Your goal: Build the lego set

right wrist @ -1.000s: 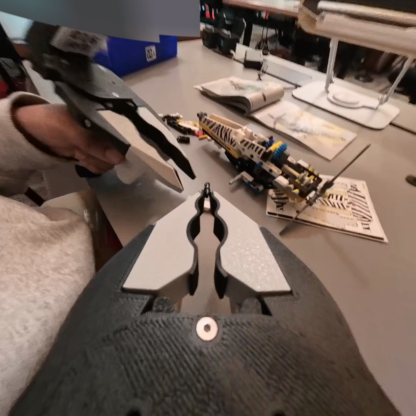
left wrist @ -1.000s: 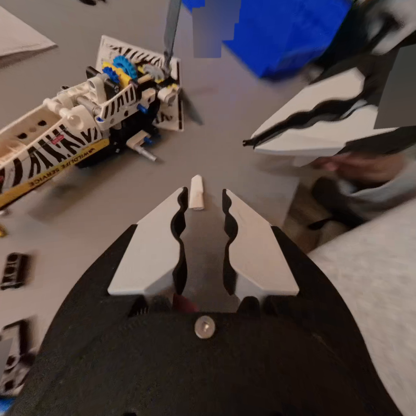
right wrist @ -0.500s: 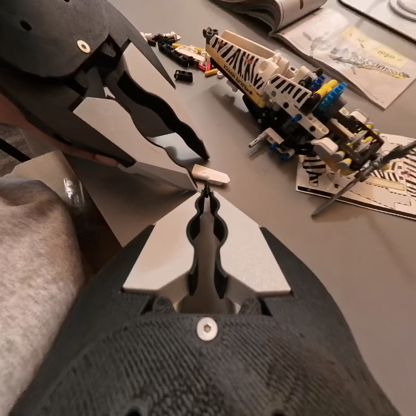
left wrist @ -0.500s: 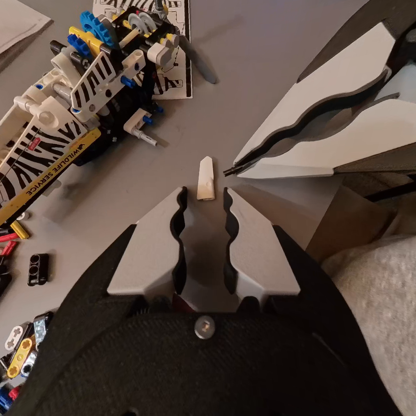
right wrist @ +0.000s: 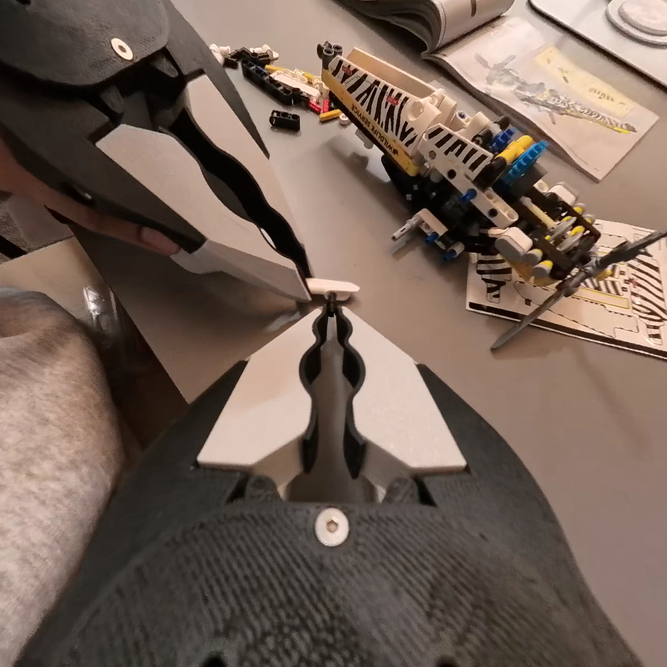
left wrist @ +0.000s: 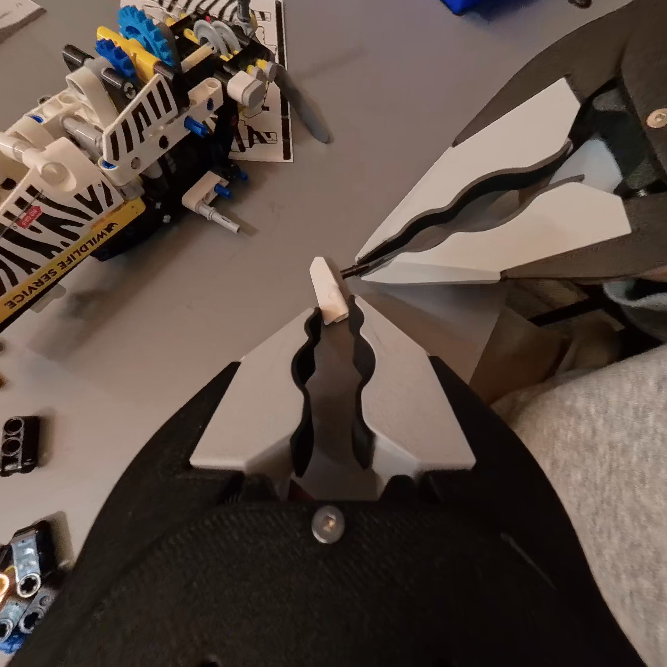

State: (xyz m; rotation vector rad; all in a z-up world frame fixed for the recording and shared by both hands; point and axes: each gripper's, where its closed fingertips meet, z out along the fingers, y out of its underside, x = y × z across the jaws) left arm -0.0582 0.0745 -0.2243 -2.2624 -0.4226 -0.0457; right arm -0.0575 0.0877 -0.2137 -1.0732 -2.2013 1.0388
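My left gripper (left wrist: 335,306) is shut on a small white wedge-shaped piece (left wrist: 326,288), holding it by its blunt end near the table's front edge. My right gripper (right wrist: 331,314) is shut on a thin black pin (right wrist: 331,302), whose tip touches the side of the white piece (right wrist: 334,286). In the left wrist view the right gripper (left wrist: 364,267) comes in from the right with the pin (left wrist: 355,270). The left gripper also shows in the right wrist view (right wrist: 305,285). The zebra-striped model (left wrist: 108,137) (right wrist: 444,155) lies on the grey table (left wrist: 361,144).
A sticker sheet (right wrist: 577,310) lies under the model's nose and its grey rotor blade (right wrist: 563,292). An open instruction booklet (right wrist: 534,83) lies behind. Loose pieces lie at the left (left wrist: 18,444) (right wrist: 285,119). The table edge (left wrist: 491,325) is close, with grey clothing (left wrist: 595,451) beyond it. Only a small space, under 4 cm, lies between the two pairs of fingers.
My left gripper has closed on the white piece and tilted it up off the table. My right gripper has moved in until its pin touches the piece.
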